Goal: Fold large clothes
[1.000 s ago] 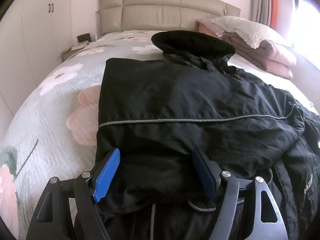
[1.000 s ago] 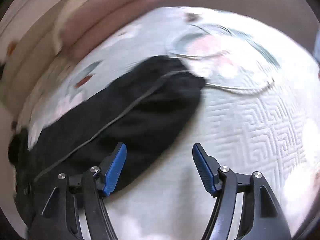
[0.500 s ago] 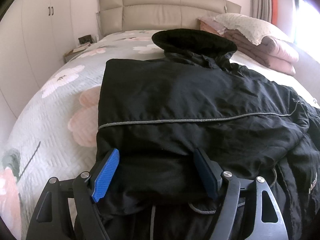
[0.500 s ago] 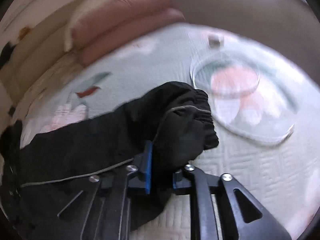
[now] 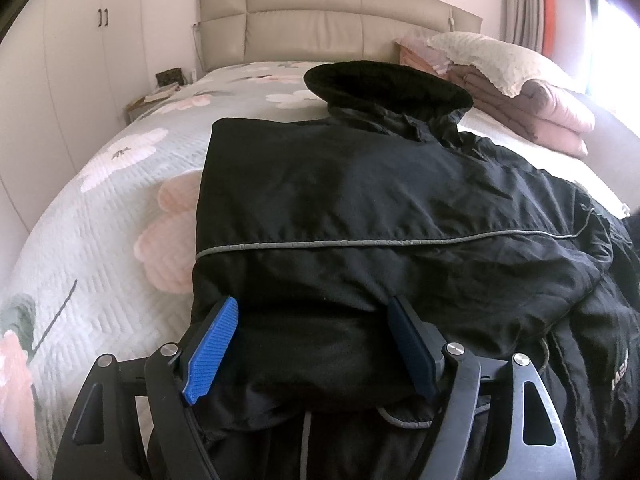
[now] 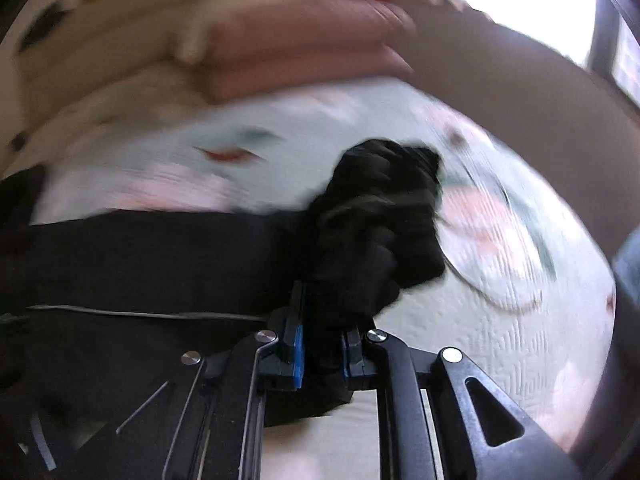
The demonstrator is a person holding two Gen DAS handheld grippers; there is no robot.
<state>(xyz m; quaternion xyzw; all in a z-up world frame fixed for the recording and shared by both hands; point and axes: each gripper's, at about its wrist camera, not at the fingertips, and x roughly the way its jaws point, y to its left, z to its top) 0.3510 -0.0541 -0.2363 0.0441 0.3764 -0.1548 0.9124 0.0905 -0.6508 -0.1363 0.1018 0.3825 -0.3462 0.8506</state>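
A: Where is the black jacket (image 5: 360, 200) found?

B: It is spread over the middle of the bed (image 5: 100, 240), collar towards the headboard end, one sleeve trailing to the right edge.

A: How are the fingers set?

B: The left gripper (image 5: 312, 340) is held wide over a folded bulge, nothing pinched. The right gripper (image 6: 322, 354) is clamped on the sleeve cuff (image 6: 380, 220).

A: Handling?

B: Soft, slippery, bulky cloth is judged; cuffs and hems are best taken.

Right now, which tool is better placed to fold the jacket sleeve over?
Right. The right tool is shut on the sleeve cuff; the left tool sits open over the black jacket body, gripping nothing.
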